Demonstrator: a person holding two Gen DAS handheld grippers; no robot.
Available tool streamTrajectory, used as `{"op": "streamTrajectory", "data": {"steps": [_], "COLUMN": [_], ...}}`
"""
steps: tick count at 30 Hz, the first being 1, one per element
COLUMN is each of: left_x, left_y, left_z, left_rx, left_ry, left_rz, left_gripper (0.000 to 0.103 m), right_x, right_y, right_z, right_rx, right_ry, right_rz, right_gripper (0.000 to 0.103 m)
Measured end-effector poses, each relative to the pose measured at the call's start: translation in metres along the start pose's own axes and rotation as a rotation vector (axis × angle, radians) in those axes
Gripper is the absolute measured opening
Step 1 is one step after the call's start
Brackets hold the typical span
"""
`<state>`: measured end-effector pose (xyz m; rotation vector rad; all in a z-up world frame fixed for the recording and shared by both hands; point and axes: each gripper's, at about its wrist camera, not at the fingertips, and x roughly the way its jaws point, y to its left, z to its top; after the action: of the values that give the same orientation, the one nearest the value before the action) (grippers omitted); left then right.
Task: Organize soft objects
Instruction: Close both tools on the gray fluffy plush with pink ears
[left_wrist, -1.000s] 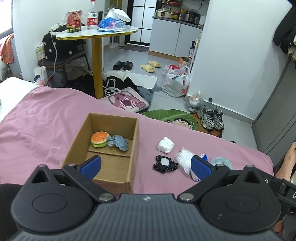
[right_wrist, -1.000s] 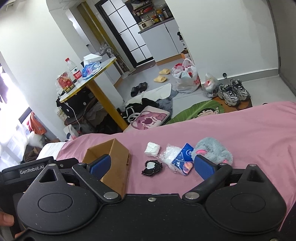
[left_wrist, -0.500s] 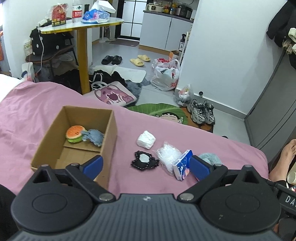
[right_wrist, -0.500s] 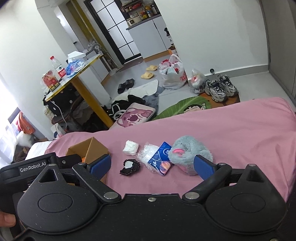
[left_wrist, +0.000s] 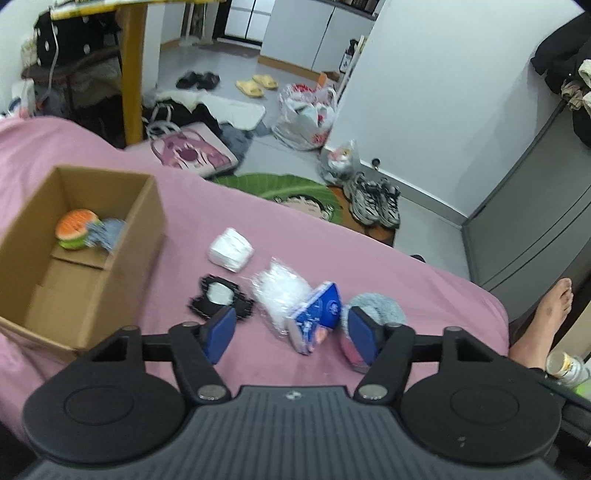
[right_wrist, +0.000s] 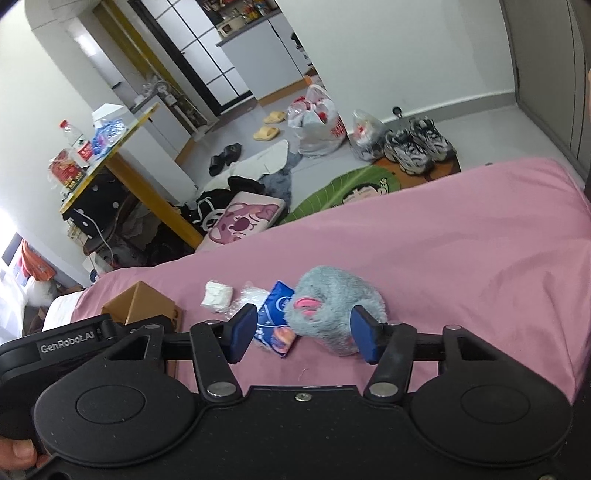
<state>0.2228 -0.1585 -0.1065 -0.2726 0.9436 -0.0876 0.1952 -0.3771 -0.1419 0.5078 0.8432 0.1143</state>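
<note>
Hovering over pink bedsheet (left_wrist: 424, 280), both grippers spread wide, nothing held. Left gripper (left_wrist: 291, 334) frames blue tissue pack (left_wrist: 317, 310), which leans on crinkly clear plastic bag (left_wrist: 280, 291); black-and-white patch (left_wrist: 218, 299) at its 11 o'clock, white folded cloth (left_wrist: 231, 250) at 12. Cardboard box (left_wrist: 122, 236) at 10 o'clock holds burger plush (left_wrist: 75, 229) touching a blue-grey plush (left_wrist: 105, 234). Right gripper (right_wrist: 303, 334) frames grey fuzzy plush (right_wrist: 336, 306), pink patches showing, touching tissue pack's right edge. A thumb (right_wrist: 20, 452) at the bottom left of right view.
</note>
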Motion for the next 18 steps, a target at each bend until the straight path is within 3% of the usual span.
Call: {"op": "streamTrajectory", "data": {"steps": [7,11,18], "left_x": [0.038,0.058,0.085], "left_y": [-0.014,-0.018,-0.021], "left_z": [0.001,0.001,0.002], "left_rx": [-0.05,-0.088,-0.174], "left_ry": [0.072,0.103,0.15], "left_rz": [-0.023,-0.024,-0.038], "left_gripper": [0.051,0.045,0.043], "right_x": [0.023,0.034,0.055], "right_y": [-0.012,-0.017,-0.023], "right_z": [0.008,0.011,0.018], "right_rx": [0.023,0.026,0.026], "right_ry": [0.054,0.083,0.133], "right_rz": [-0.011,-0.025,-0.035], "right_gripper": [0.045,0.045,0.042]}}
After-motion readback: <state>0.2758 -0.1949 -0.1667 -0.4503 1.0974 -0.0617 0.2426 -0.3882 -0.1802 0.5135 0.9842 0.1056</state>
